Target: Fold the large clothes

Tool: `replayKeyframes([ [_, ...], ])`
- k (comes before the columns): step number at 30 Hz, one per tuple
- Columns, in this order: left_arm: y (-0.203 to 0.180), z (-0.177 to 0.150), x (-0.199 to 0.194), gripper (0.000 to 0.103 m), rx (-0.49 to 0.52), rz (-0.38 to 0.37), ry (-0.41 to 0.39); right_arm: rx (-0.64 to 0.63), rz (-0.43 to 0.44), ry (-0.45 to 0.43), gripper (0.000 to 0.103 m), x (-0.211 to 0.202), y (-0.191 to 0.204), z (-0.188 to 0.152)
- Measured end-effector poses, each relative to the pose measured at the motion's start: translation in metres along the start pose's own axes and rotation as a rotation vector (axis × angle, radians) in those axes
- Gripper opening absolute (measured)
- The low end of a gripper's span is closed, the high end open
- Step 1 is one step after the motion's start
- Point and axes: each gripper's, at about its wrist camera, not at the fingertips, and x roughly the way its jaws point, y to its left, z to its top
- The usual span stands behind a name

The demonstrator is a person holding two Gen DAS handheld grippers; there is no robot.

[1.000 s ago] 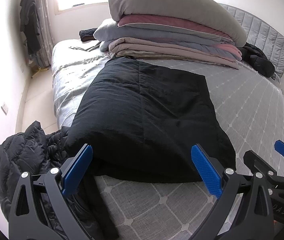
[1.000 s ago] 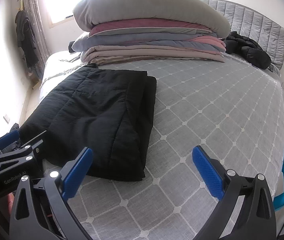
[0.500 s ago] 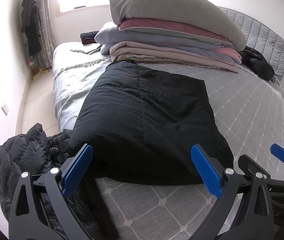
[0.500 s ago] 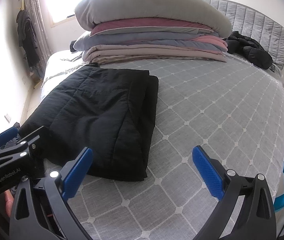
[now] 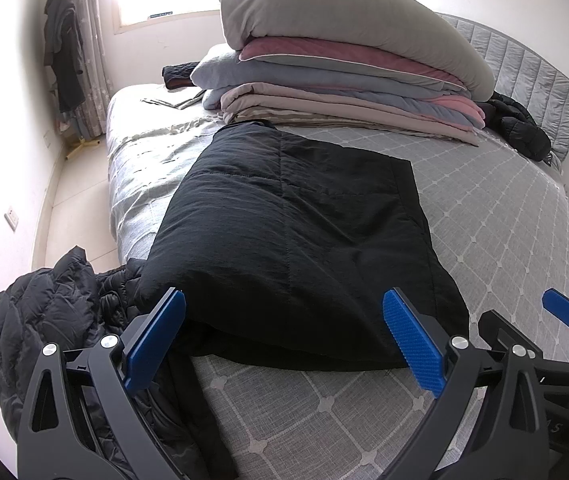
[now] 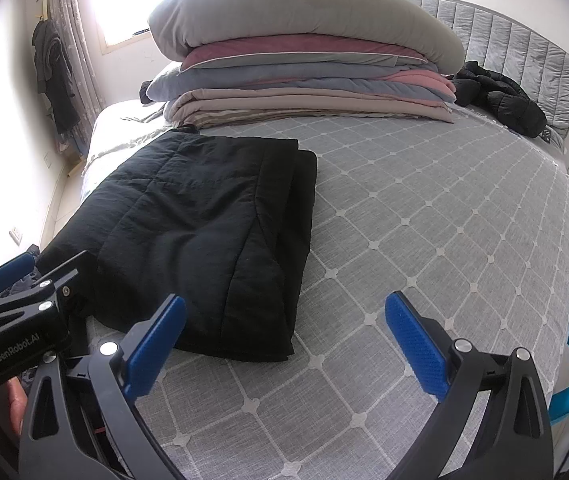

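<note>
Presently we list: black quilted garment (image 5: 296, 240), folded, near the bed's (image 6: 424, 240) left edge. Left gripper (image 5: 284, 340) and right gripper (image 6: 284, 340): both wide, empty. Risk: padded layers may spring apart; a shallow pinch could catch only the top layer.

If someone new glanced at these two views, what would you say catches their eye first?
Probably the folded black coat lying flat on the grey bed, just ahead of the open left gripper and right gripper. Behind it towers a stack of folded blankets, and another black jacket hangs off the bed's near-left corner.
</note>
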Motion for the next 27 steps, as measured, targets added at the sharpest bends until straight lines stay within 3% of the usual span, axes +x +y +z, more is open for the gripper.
replayKeyframes([
  [13,0.001,0.000,0.002,0.095,-0.002,0.006,0.002,0.002,-0.001,0.000,0.096,0.000,0.000,0.000],
  [24,0.007,-0.003,0.014,0.095,-0.049,-0.057,0.051,0.003,0.000,0.002,0.096,0.000,0.000,0.000],
  [27,0.007,-0.004,0.012,0.095,-0.048,-0.069,0.025,0.008,0.002,0.006,0.096,0.001,-0.001,-0.002],
])
